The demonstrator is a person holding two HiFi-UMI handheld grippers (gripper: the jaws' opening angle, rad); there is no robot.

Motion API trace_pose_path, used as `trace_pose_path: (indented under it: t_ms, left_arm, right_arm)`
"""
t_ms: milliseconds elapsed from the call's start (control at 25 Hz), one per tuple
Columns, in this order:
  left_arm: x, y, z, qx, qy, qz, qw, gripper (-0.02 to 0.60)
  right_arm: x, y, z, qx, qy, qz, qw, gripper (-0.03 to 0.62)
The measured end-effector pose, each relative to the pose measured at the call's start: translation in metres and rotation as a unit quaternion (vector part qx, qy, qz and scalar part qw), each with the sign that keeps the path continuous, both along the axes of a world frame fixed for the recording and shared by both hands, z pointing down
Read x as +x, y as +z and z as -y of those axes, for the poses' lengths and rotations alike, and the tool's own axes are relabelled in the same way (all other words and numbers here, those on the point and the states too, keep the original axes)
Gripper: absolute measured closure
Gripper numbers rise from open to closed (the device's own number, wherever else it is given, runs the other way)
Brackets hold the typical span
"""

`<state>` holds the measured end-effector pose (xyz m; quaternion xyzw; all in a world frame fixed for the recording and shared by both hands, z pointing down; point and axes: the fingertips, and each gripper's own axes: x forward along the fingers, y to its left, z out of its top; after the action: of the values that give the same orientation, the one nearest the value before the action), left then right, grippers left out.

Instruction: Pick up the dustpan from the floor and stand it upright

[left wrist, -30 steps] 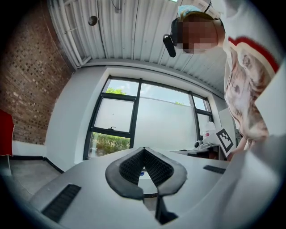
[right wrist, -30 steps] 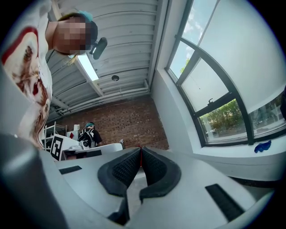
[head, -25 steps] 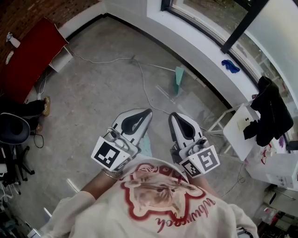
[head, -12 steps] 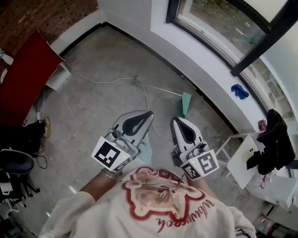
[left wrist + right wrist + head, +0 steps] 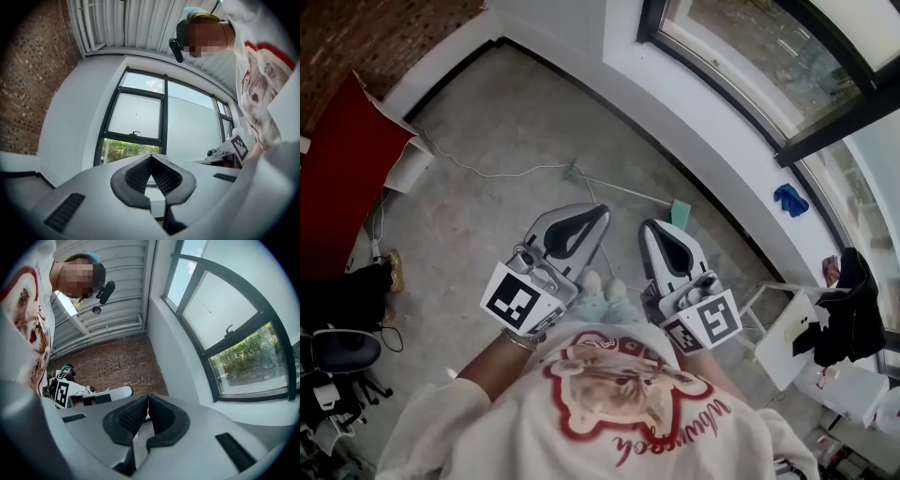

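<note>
View from above, looking down a person's cream sweatshirt with a red print [image 5: 609, 403] to a grey concrete floor [image 5: 487, 216]. Each hand holds a grey two-jaw gripper out in front, level and side by side. The left gripper [image 5: 600, 212] has its black ribbed pads pressed together at the tip, with nothing between them. The right gripper [image 5: 648, 228] is also pressed together and empty. Just below them, the toes of two pale shoes [image 5: 605, 285] show.

The small teal plastic dustpan [image 5: 680, 213] is on the floor just beyond the right gripper, near the foot of the white wall [image 5: 675, 103] under a large black-framed window [image 5: 750, 56]. Neither gripper touches it. A thin pale rod [image 5: 623, 190] lies on the floor and reaches it from the left, and a white cable [image 5: 487, 171] trails farther left.

A red panel [image 5: 342, 178] leans at far left. A white folding table [image 5: 787, 333] with a black garment [image 5: 848, 300] stands at right. A blue cloth [image 5: 790, 200] lies on the window sill.
</note>
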<state>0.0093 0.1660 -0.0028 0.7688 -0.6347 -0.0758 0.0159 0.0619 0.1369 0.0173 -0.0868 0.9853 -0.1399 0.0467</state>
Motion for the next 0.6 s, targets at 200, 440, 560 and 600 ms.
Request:
trace_pose_path:
  t_ms: [200, 440, 560, 600]
  left_arm:
    - [-0.012, 0.008, 0.024, -0.014, -0.007, -0.01, 0.9998, 0.563]
    - [-0.03, 0.016, 0.041, -0.024, -0.026, -0.013, 0.9993, 0.563]
    - [-0.036, 0.013, 0.05, -0.014, -0.044, -0.019, 0.9988, 0.563]
    - [-0.038, 0.012, 0.053, -0.01, -0.05, -0.017, 0.9986, 0.562]
  right_arm:
    - [-0.012, 0.017, 0.028, -0.02, -0.016, -0.021, 0.999, 0.568]
    - [-0.038, 0.009, 0.051, -0.007, -0.035, -0.013, 0.999, 0.568]
    - [-0.039, 0.012, 0.06, -0.011, -0.044, -0.015, 0.999, 0.568]
    - [-0.039, 0.016, 0.063, -0.012, -0.048, -0.018, 0.999, 0.568]
